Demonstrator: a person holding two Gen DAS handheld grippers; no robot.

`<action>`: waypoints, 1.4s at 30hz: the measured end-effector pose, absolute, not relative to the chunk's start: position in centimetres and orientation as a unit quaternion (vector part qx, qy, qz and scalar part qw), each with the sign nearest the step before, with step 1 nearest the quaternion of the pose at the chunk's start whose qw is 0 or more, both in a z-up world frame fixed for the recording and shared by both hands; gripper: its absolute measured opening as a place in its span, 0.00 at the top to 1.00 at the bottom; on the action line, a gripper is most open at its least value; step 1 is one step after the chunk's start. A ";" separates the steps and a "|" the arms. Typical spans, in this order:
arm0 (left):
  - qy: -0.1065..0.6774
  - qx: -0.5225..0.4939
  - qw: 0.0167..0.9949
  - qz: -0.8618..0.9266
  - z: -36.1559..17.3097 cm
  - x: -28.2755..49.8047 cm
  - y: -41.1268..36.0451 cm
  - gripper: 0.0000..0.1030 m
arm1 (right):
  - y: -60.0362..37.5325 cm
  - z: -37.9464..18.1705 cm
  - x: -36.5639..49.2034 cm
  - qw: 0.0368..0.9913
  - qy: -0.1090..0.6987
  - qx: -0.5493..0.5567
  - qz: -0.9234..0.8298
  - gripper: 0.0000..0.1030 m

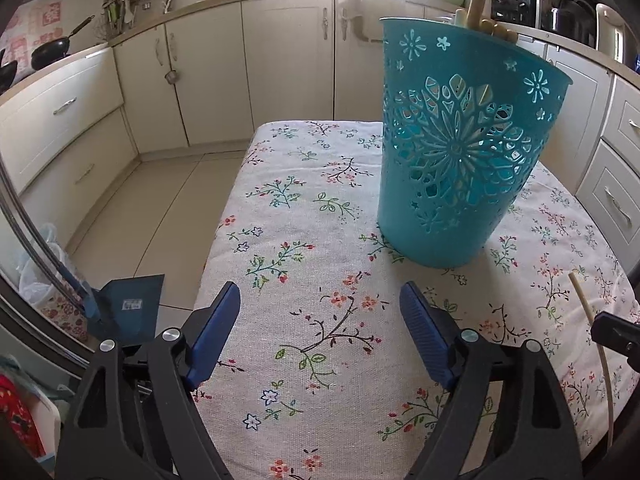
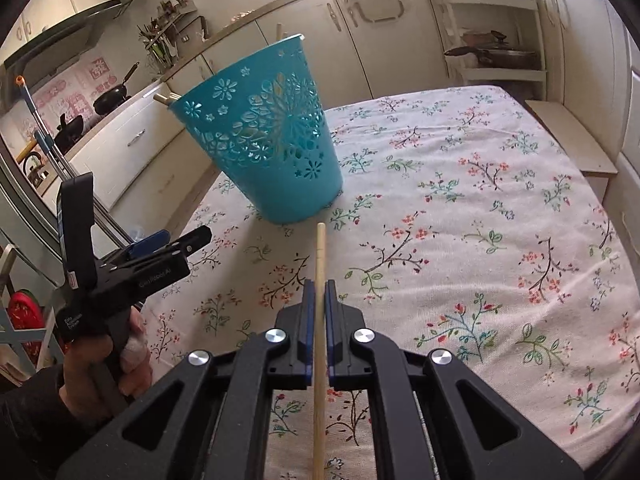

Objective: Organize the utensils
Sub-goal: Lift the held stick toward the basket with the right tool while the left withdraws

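While the right gripper (image 2: 319,292) had its jaws pinched nearly together on a chopstick (image 2: 319,256), the stick ran forward along the fingers, tip pointing at the foot of the teal basket (image 2: 264,140). Basket stood upright on the floral tablecloth (image 2: 460,208), left-center of the table, with a few pale wooden handles (image 1: 486,20) already poking over its rim. No other loose utensils showed on the cloth in either view. Left gripper (image 1: 320,308) hung wide open over the near part of the cloth, holding nothing, basket just ahead and to its right; the same chopstick showed at the right edge of the left view (image 1: 592,320).

Judged step: drop the held chopstick into the basket. To do it well: lift first, since the tip sat low near the basket's base, well under the rim. Tilt the stick steeply tip-down, bring it over the opening, clear of the handles inside, then release. Basket looked light and perforated, so a knock on the rim could tip it. Left gripper could steady the wall if needed.
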State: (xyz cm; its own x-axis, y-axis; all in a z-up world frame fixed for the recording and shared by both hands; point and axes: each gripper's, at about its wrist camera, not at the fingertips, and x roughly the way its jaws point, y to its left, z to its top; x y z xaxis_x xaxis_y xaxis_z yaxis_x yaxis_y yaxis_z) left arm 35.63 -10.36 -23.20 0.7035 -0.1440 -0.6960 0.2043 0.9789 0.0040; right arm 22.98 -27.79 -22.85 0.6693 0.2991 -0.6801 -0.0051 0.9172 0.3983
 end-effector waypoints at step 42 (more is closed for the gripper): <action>0.400 0.048 0.911 -0.090 -24.1 36.6 -10.9 0.18 | -23.6 -24.6 25.0 0.879 0.471 -0.005 0.072 0.95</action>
State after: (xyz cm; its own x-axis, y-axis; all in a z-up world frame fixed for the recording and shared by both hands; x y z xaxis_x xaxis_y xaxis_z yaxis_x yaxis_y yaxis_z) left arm 36.61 -10.87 -24.09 0.6643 -0.1257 -0.7368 0.2028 0.9791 0.0157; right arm 25.03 -23.57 -24.58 0.5463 0.1217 -0.8287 -0.1312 0.9896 0.0588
